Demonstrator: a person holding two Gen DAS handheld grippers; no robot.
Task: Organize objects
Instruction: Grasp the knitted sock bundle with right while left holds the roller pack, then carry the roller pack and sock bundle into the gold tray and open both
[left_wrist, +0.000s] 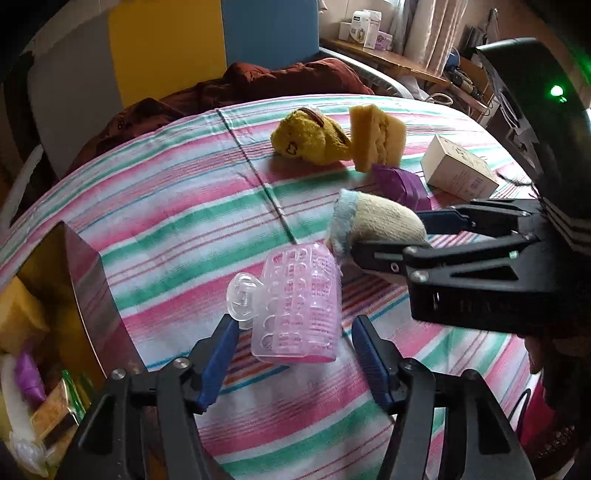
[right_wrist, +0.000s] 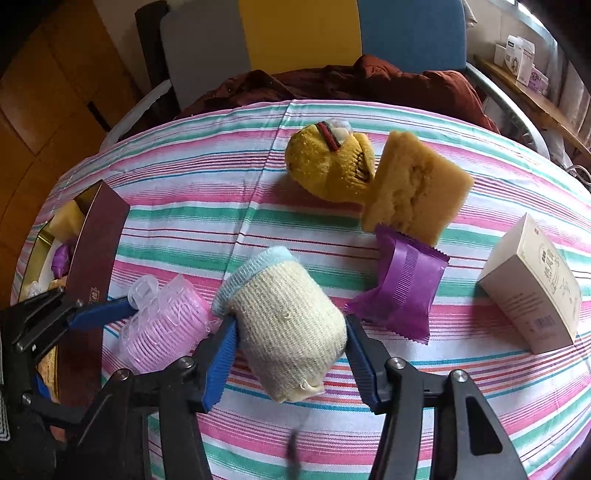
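Striped cloth (right_wrist: 229, 192) in pink, green and white covers the surface, and behind it stand grey, yellow and blue panels (right_wrist: 295, 33) and a dark red blanket (right_wrist: 369, 81).

Near the middle of the cloth lies a rolled cream sock with a light blue cuff (right_wrist: 288, 321). The right tool (right_wrist: 290, 354) is around it: the two blue pads stand at the two sides of the roll and seem to press on it, so this tool is clamped on the sock. In the left wrist view the same tool (left_wrist: 391, 240) comes in from the right side, with the sock (left_wrist: 376, 221) between its fingers.

Just beside the sock, on its left side in the right wrist view, lies a pink plastic hair roller (right_wrist: 162, 325) with a clear clip on one end. The left tool (left_wrist: 291, 350) is over it with its pads apart. The roller (left_wrist: 299, 306) lies between the pads, but a gap shows on both sides, so it is not gripped.

Further back on the cloth lie a yellow rolled sock (right_wrist: 328, 166) and a yellow sponge (right_wrist: 417, 188), which touch each other. A purple snack packet (right_wrist: 399, 291) lies just under the lower edge of the sponge. A cream carton box (right_wrist: 532, 284) stands well apart at the right.

At the left edge of the cloth stands an open dark red box (right_wrist: 92, 251) with gold inside, and some small things already lie in it.
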